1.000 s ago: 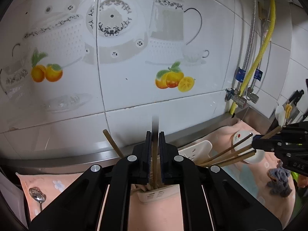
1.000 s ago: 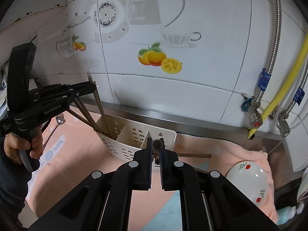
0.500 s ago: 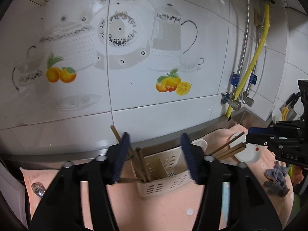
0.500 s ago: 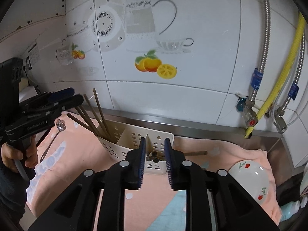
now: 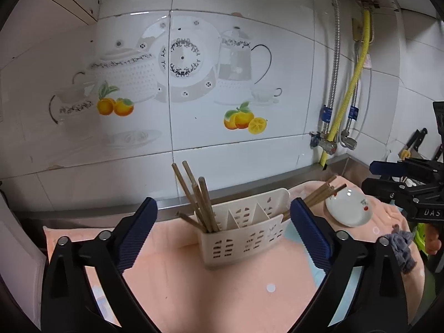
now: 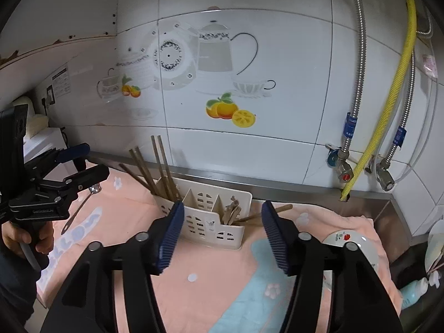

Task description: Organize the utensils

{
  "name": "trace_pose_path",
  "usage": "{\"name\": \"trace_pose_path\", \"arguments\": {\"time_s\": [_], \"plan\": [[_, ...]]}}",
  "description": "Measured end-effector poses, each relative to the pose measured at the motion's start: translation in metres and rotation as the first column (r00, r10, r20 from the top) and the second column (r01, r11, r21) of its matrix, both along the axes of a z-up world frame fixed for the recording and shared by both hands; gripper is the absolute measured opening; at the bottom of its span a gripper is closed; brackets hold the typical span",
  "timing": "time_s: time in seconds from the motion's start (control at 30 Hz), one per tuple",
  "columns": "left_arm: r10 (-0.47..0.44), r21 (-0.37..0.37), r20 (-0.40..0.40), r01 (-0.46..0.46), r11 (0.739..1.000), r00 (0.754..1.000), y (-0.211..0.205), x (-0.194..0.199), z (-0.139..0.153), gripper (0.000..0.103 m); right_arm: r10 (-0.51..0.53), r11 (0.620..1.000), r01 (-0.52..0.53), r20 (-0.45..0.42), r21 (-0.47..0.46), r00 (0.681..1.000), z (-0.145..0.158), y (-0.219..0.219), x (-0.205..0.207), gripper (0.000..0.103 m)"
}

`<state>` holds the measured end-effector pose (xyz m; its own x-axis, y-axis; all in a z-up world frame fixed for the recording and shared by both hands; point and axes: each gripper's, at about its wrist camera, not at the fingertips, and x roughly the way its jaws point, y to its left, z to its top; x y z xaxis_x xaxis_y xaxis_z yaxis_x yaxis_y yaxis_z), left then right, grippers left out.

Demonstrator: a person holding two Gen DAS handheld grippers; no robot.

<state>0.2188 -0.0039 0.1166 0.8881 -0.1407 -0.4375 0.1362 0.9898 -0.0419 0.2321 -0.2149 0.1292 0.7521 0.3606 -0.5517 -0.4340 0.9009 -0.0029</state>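
A white slotted utensil caddy point(image 5: 241, 236) point(image 6: 211, 216) stands on the peach towel by the tiled wall. Several brown chopsticks point(image 5: 199, 199) point(image 6: 163, 166) stand leaning in its left compartment. More chopsticks point(image 6: 233, 211) lie slanted in its right compartment, their ends sticking out behind point(image 5: 322, 194). My left gripper point(image 5: 222, 211) point(image 6: 93, 161) hangs back from the caddy, its jaws opening wide with nothing between the pads. My right gripper point(image 6: 222, 206) point(image 5: 369, 176) is also back from the caddy, its jaws opening and holding nothing.
A small white plate point(image 5: 349, 208) point(image 6: 352, 249) with a red print lies on the towel to the right. A metal spoon point(image 6: 83, 205) lies on the towel at the left. A grey rag point(image 5: 402, 247) sits far right. Hoses and valves point(image 6: 344, 166) run down the right wall.
Both grippers were shut on chopsticks over the caddy; they have let go, opened and drawn back. The chopsticks now rest in the caddy.
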Motion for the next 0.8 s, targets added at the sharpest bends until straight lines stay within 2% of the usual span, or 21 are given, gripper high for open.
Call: {"name": "trace_pose_path", "arguments": {"time_s": [0.3, 0.8], "plan": [[0.001, 0.028, 0.009, -0.001, 1.0, 1.0, 0.001, -0.033, -0.011, 0.098, -0.005, 1.0, 0.005, 0.025, -0.005, 1.0, -0.014, 0.004, -0.029, 0.08], [0.077, 0.012, 0.008, -0.077, 0.997, 0.997, 0.021, -0.082, -0.036, 0.098, -0.012, 1.0, 0.012, 0.049, -0.005, 0.999, -0.042, 0.011, -0.073, 0.09]]}}
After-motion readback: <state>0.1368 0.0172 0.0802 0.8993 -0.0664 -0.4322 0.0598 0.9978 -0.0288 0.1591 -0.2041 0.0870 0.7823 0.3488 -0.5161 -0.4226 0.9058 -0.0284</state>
